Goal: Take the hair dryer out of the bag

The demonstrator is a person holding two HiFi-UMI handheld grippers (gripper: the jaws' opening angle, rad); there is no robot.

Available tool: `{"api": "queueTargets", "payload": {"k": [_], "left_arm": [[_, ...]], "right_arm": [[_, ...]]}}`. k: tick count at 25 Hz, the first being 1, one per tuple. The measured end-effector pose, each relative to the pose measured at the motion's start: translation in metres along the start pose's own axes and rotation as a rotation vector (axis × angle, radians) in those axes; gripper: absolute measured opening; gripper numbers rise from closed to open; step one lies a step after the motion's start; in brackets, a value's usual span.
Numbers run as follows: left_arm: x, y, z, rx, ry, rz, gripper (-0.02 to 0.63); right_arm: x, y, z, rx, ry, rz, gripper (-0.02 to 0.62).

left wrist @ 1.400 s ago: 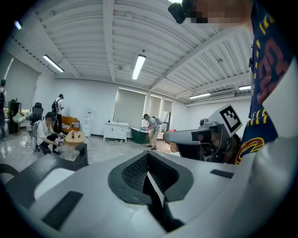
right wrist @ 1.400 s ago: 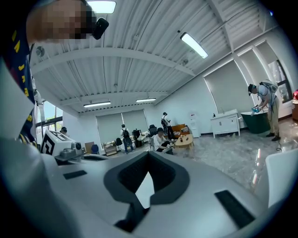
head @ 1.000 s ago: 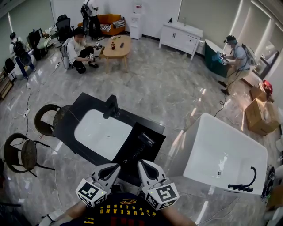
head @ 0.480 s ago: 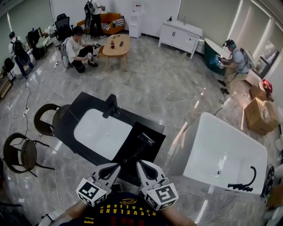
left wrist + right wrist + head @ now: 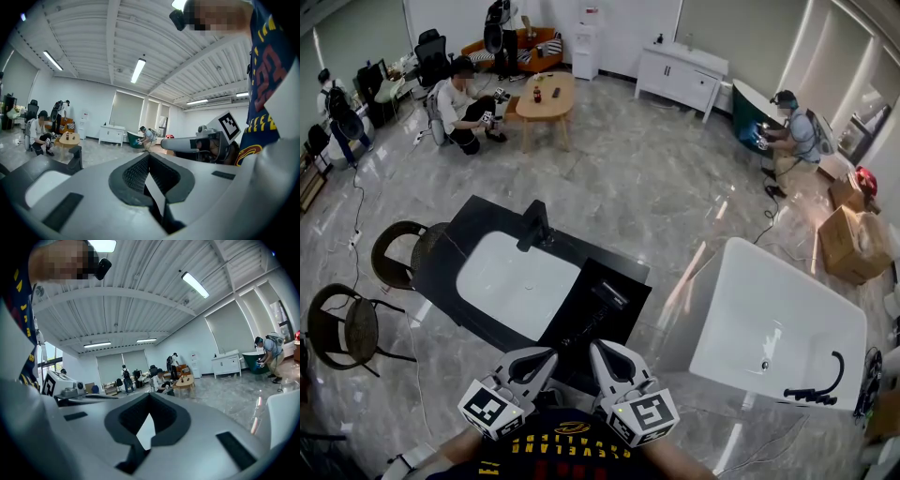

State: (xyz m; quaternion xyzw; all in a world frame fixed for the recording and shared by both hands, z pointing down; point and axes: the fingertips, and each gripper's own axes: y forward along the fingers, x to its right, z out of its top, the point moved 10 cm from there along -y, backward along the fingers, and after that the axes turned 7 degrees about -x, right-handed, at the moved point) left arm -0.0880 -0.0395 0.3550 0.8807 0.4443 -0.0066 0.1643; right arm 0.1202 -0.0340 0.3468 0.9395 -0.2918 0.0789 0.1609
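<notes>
Closest in, the left gripper [image 5: 542, 358] and the right gripper [image 5: 602, 352] are held side by side against the person's chest, above the near edge of a black countertop [image 5: 478, 220]. In its own view each tool's two jaws are pressed together at the tips with nothing between them.

Just beyond the tips, a black bag [image 5: 592, 317] lies on the right end of the countertop, untouched by either tool. The hair dryer cannot be told apart from the dark bag. Left of the bag a white rectangular basin [image 5: 516, 281] is sunk into the countertop, with a black faucet [image 5: 536, 228] at its far edge.

To the right stands a white bathtub [image 5: 741, 267]; to the left, two dark round-backed chairs [image 5: 342, 323].

Far across the grey marble floor [image 5: 647, 187] are a wooden coffee table [image 5: 546, 101], an orange sofa [image 5: 534, 45], a white cabinet [image 5: 682, 80] and several people.
</notes>
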Motion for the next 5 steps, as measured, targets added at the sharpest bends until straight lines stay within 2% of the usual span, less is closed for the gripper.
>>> {"api": "queueTargets", "payload": {"k": [5], "left_arm": [[-0.0008, -0.0044, -0.0096, -0.001, 0.014, -0.004, 0.003]], "right_arm": [[-0.0050, -0.0002, -0.0067, 0.001, -0.005, -0.007, 0.008]]}}
